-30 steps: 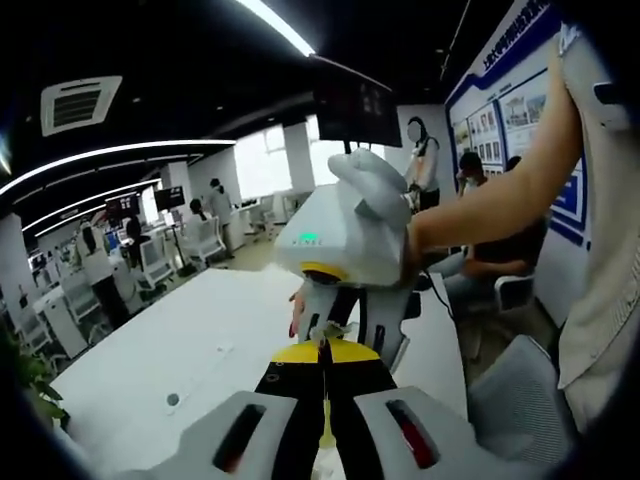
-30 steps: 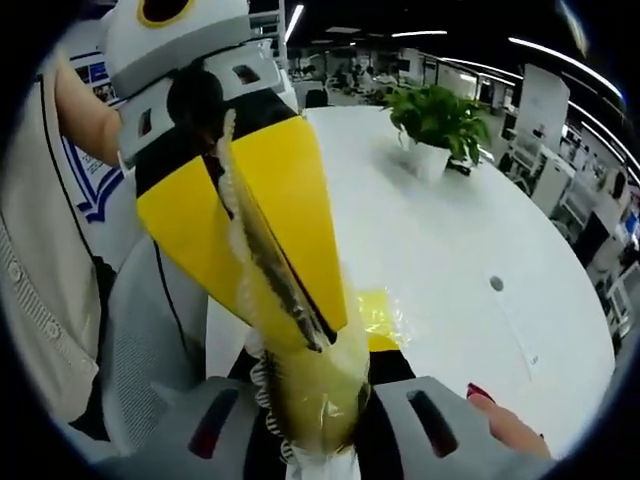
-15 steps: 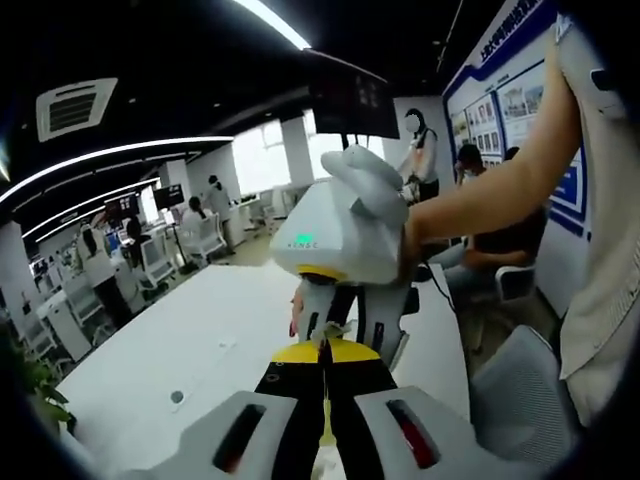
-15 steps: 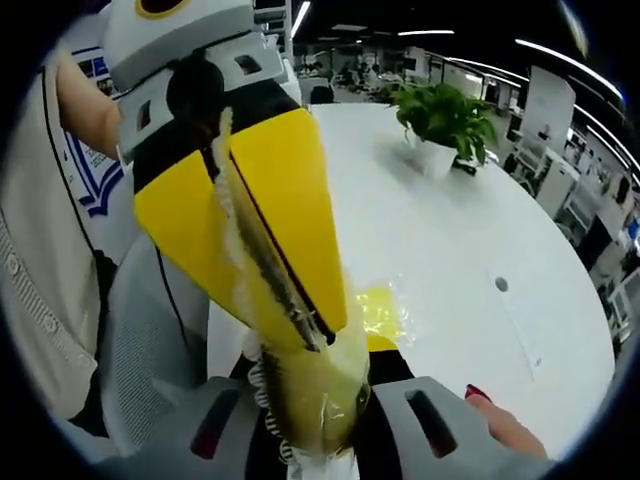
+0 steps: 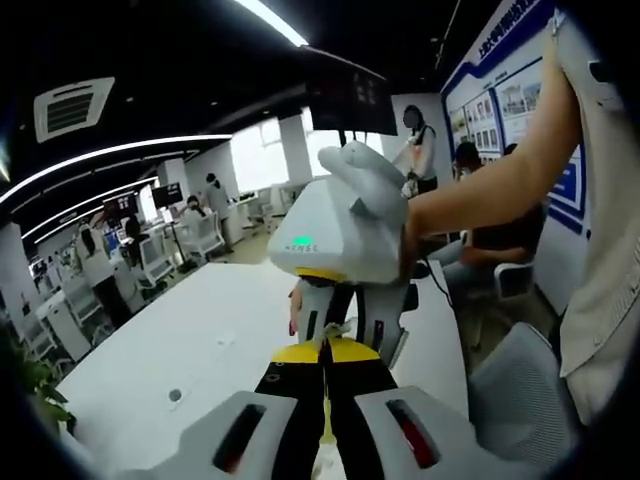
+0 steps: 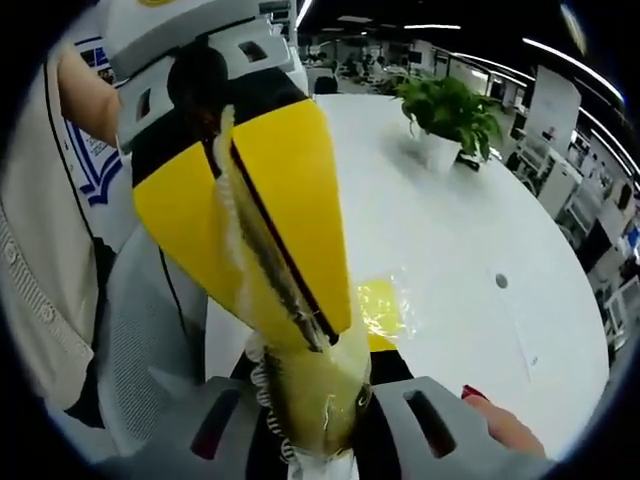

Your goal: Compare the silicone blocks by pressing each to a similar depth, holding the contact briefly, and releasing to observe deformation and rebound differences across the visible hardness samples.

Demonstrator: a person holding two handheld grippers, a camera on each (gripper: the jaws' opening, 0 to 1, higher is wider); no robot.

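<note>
A: The silicone block [image 6: 315,395], wrapped in clear film, is pinched between both claws above the tabletop [image 6: 450,230].

B: Pressure should be held evenly, then released slowly so rebound can be judged.

A: The left claw [image 6: 325,335] and the right claw [image 6: 312,440] are each pressed onto it.

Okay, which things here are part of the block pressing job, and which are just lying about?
Job: left gripper and right gripper, both shut on the clear bag; wrapped yellow block on the table.
Lying about: plant; chair.
</note>
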